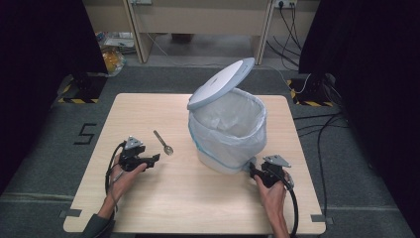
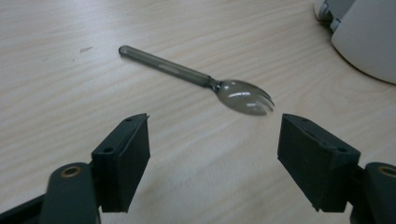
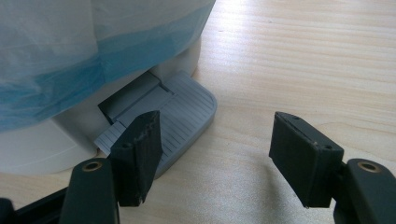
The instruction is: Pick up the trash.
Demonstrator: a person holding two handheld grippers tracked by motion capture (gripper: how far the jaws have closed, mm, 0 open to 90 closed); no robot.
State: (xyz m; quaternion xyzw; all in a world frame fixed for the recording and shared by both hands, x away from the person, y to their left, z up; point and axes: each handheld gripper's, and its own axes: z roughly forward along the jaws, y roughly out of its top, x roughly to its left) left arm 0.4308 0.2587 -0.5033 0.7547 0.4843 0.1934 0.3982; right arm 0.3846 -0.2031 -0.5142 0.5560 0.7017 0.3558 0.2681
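**Desk:** Spork [image 2: 205,79] first. Where is it?

**Operator:** It's flat on the pale wood-grain table [image 1: 188,198], left of the pedal bin [image 1: 218,161] and apart from it. The material is smoky, see-through plastic. It has a slim round handle and a shallow bowl ending in short tines. In my left gripper view the tines point toward the bin's white base.

**Desk:** And your left gripper [image 2: 212,135]?

**Operator:** Its jaws are spread wide with nothing between the pads. The spork lies just beyond the tips, untouched. In the high view that gripper [image 1: 154,159] sits low over the table, just beside the spork's bowl end.

**Desk:** Right side?

**Operator:** My right gripper [image 3: 215,140] is at the foot of the bin. Its jaws stand apart and grip nothing. One black pad is down over the edge of the grey ribbed pedal [image 3: 187,107], and the other hangs over bare table.

**Desk:** What's the bin doing?

**Operator:** The round white lid [image 1: 221,83] is tipped up and back, so the mouth is open. A thin, crinkly, translucent liner [image 1: 233,124] with a blue band is folded over the rim and hangs down the smooth white wall.
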